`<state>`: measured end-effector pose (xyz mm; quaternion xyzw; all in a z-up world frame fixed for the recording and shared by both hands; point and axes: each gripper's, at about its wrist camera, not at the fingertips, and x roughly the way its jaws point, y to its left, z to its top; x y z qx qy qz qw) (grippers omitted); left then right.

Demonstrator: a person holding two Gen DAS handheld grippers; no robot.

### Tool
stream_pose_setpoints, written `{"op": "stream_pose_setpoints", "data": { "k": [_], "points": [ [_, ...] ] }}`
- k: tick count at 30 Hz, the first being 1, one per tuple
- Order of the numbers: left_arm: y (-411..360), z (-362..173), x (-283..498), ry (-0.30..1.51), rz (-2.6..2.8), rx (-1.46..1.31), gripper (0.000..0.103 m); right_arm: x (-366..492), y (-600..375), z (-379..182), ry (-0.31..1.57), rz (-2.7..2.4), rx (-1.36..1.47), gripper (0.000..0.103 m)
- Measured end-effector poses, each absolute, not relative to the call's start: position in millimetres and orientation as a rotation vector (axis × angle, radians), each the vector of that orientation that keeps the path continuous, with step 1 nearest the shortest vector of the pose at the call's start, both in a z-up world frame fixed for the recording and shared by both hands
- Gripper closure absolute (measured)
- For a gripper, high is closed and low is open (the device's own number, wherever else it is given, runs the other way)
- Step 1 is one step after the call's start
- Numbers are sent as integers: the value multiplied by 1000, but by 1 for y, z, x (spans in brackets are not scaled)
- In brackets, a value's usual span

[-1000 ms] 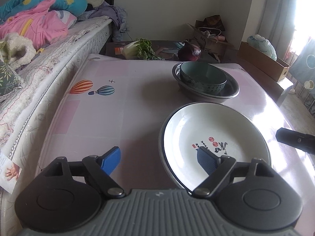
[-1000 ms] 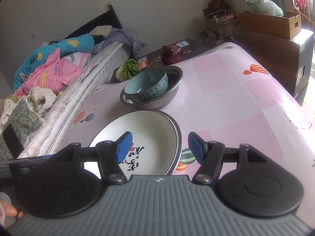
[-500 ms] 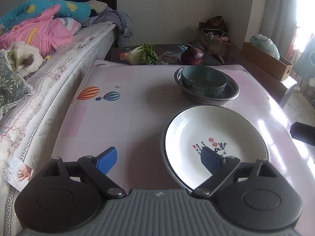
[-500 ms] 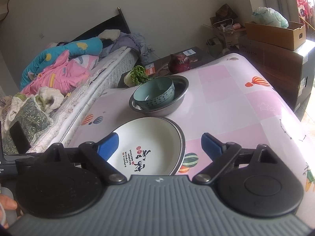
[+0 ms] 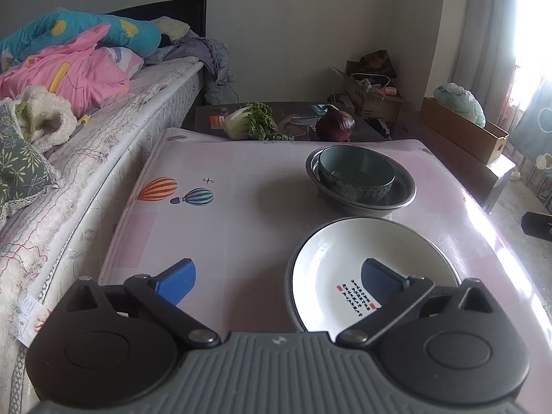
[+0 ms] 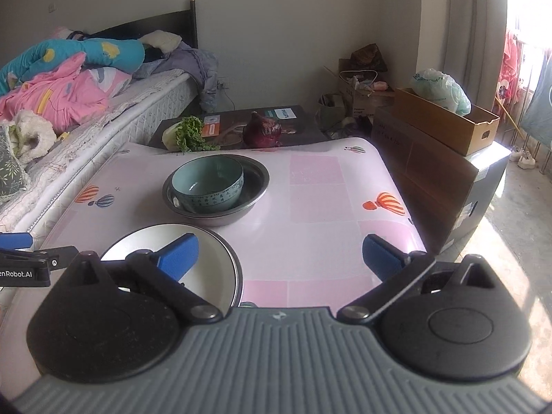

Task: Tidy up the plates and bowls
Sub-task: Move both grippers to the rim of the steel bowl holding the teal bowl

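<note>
Both of your grippers are released and grasp nothing. Your left gripper [image 5: 277, 281] has just been spreading its jaws to their widest; nothing is pinched between them, though its right-hand pad hangs over the white plate [image 5: 348, 262] and its left-hand pad over bare tabletop [image 5: 220, 227]. Your right gripper [image 6: 280, 255] has also just opened its jaws fully; its left-hand pad sits above the plate's right rim and the other pad above the pink cloth, with only tabletop between.

In the left wrist view, the white plate with red and black writing lies flat at about 5 o'clock, near the tabletop's close edge. Just beyond it, at 2 o'clock, the teal bowl [image 5: 355, 174] is nested inside the metal basin [image 5: 402, 191], resting toward the basin's left side. Plate and basin are near each other, but whether they touch cannot be told.

In the right wrist view, the same plate [image 6: 214, 265] appears at 8 o'clock, partly hidden by your gripper's body, and the nested bowl [image 6: 207, 186] and basin [image 6: 257, 179] sit around 11 o'clock from centre. Your left gripper's tip shows at 9 o'clock, at the frame's edge.

Behind the tabletop, on a dark low surface, lie a leafy cabbage [image 5: 248, 124] and a purple onion [image 5: 336, 127]. A bed [image 5: 103, 131] piled with clothes runs along 9 to 10 o'clock.
</note>
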<state>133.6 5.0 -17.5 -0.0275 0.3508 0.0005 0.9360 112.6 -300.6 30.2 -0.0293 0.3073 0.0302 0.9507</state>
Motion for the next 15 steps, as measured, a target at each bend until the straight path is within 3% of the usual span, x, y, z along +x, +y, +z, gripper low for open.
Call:
{"op": "stream_pose_setpoints", "data": {
  "k": [15],
  "points": [
    [25, -9, 149, 693, -65, -107, 0, 134, -315, 52, 552, 107, -55, 1]
  ]
}}
